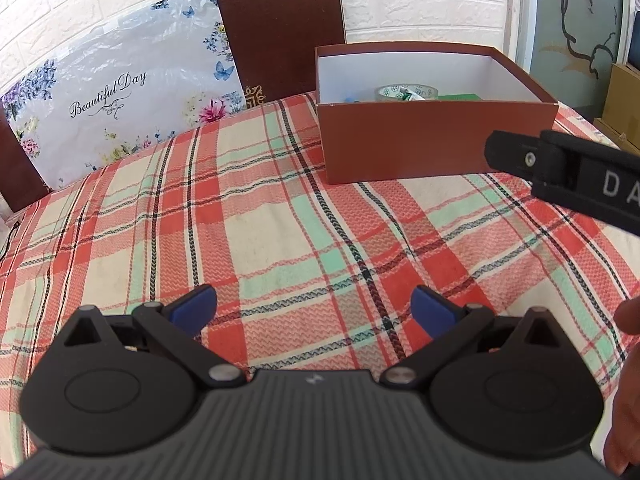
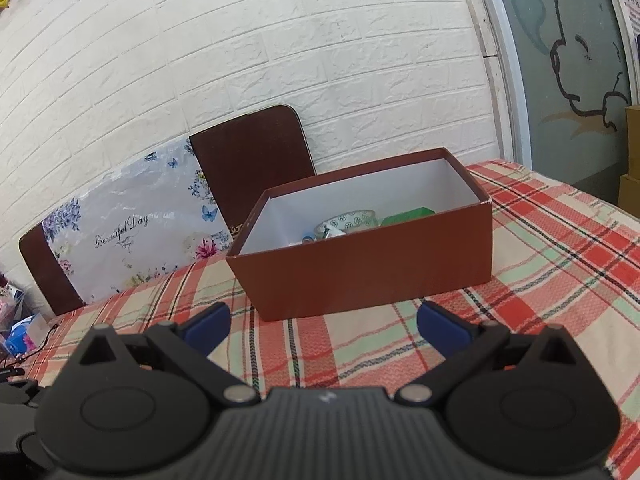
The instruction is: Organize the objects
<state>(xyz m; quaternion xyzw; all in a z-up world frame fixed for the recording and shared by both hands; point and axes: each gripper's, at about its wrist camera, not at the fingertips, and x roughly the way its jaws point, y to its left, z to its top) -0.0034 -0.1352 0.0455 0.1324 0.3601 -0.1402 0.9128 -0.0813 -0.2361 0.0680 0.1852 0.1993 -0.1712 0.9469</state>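
Reddish-brown cardboard, open-topped and white inside, is what the box (image 2: 360,252) is made of, and it is seen standing on the red, cream and mint plaid tablecloth (image 1: 280,232). Inside it a patterned roll of clear tape (image 2: 347,220) and a flat green item (image 2: 408,216) are glimpsed. The left gripper (image 1: 313,304) is held spread and empty over bare cloth; the right gripper (image 2: 323,320) is likewise spread, empty, just before the box. Little seems left; a careless advance could shove the light box or snag the cloth.
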